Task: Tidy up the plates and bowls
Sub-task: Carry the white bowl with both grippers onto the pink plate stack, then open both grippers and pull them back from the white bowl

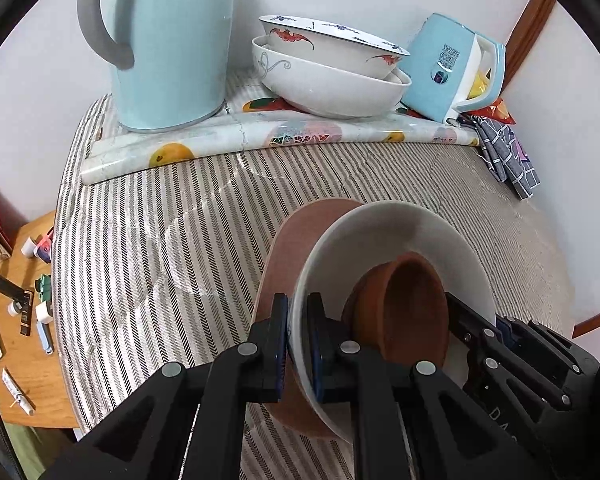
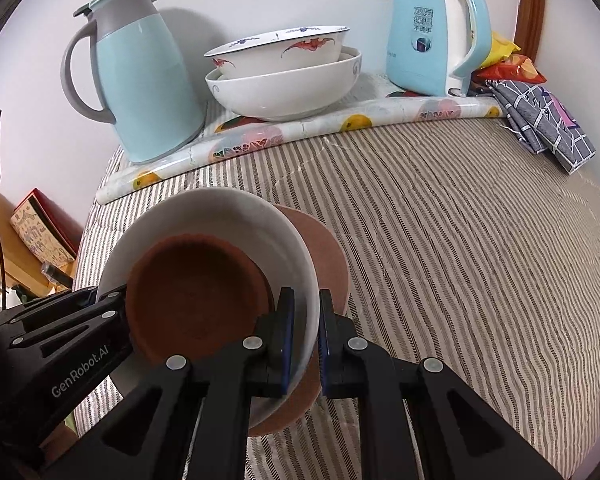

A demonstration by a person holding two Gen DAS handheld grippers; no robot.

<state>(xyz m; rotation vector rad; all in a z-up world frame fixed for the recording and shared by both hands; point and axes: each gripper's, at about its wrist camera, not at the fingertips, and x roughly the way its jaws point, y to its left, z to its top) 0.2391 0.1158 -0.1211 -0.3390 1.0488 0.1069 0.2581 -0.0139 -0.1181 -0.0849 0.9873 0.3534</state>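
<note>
The left gripper [image 1: 298, 344] pinches the near-left rim of a white round ceramic bowl [image 1: 384, 232], one black finger inside the wall and one outside; the right gripper [image 2: 303, 340] clamps the opposite rim of the same bowl in the same way. Inside the white bowl sits a smaller reddish-brown clay bowl [image 2: 198, 292], tilted toward the left side of the right-wrist view. Beneath the white bowl shows a flat brown round plate [image 2: 326, 248] — whether bowl and plate touch, or the plate rests on the cloth, is hard to tell from these angles.

All of this is over a table covered in a grey-and-white herringbone striped cloth [image 2: 440, 248]. Farther back lies a rolled white oilcloth printed with fruit [image 1: 220, 144], and behind it stand a pale blue jug with a grey handle [image 2: 140, 80], a stack of two white porcelain bowls [image 2: 284, 76] — the upper one painted with red bats and a blue rim — and a pale blue electric kettle [image 2: 432, 36]. A folded grey checked cloth [image 2: 548, 124] lies at the far right edge, with bright snack packets [image 2: 508, 60] behind it.
</note>
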